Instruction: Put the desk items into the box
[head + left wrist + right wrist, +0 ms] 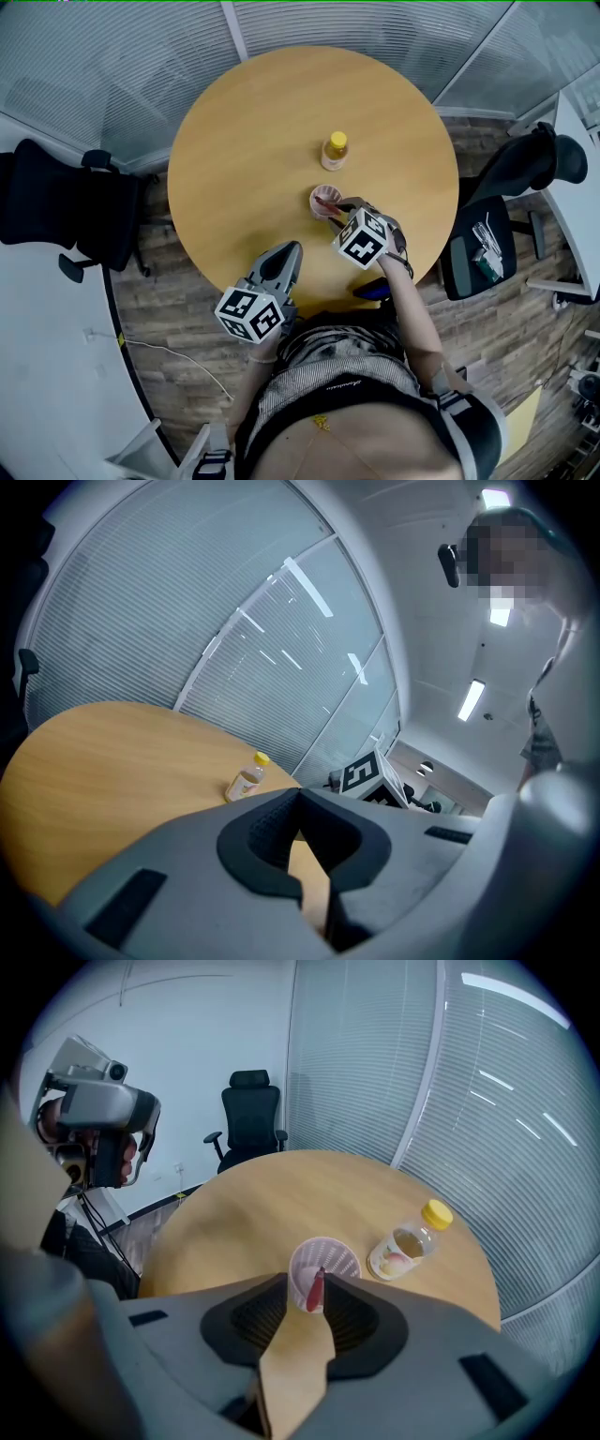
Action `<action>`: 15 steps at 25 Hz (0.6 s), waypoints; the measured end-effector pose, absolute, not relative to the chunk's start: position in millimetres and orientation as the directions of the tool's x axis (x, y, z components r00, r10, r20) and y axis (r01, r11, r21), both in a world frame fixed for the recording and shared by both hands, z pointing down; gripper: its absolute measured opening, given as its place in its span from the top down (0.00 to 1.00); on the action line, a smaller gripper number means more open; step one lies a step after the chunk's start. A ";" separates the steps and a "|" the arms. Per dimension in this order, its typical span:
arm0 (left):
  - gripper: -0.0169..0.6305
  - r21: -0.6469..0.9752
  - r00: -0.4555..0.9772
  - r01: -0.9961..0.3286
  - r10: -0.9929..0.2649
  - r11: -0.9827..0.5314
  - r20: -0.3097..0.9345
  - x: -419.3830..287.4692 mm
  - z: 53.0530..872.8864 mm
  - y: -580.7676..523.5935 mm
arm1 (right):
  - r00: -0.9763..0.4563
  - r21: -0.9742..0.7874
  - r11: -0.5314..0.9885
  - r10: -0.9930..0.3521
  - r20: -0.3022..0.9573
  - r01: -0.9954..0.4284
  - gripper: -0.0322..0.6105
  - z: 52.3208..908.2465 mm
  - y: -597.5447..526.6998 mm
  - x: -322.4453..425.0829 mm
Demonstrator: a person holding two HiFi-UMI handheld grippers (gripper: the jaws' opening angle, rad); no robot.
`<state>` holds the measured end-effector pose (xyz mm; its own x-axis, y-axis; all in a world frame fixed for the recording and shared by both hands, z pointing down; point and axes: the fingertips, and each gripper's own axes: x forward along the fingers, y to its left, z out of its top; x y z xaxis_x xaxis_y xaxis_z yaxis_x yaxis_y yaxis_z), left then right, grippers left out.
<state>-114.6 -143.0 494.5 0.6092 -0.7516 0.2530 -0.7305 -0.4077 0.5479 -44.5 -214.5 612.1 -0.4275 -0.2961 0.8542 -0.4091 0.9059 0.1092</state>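
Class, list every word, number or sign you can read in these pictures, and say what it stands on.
No text can be read.
Bottle label: too blurred to read.
Left cube, right cube: marker patterns, no words.
Shirt print: too small to read.

This is looking like an office meeting room. A round wooden table (253, 131) is standing in the middle of a wood-plank floor (159, 309). Glass partition walls (112, 56) with slatted blinds lowered are closing off the far side, and slim white frames are dividing the panes. A black swivel chair (56, 206) with armrests is standing to the left of the table, and another black chair (525, 164) is sitting to the right. The corner of a white desk (577, 187) is showing at the far right. Long ceiling light panels (472, 698) are glowing overhead against a plain white ceiling.
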 end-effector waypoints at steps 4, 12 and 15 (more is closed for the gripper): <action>0.97 0.545 0.609 -0.732 -0.751 -0.409 0.254 -112.4 493.1 -141.9 | -0.441 0.102 0.900 -0.303 0.845 -0.423 0.74 611.5 -212.6 -40.5; 0.97 0.533 0.605 -0.739 -0.754 -0.412 0.255 -109.0 489.1 -136.1 | -0.453 0.107 0.879 -0.340 0.824 -0.465 0.73 607.3 -211.1 -29.7; 0.97 0.530 0.606 -0.739 -0.754 -0.415 0.255 -106.8 487.3 -133.1 | -0.457 0.103 0.869 -0.351 0.818 -0.483 0.73 606.3 -209.2 -24.5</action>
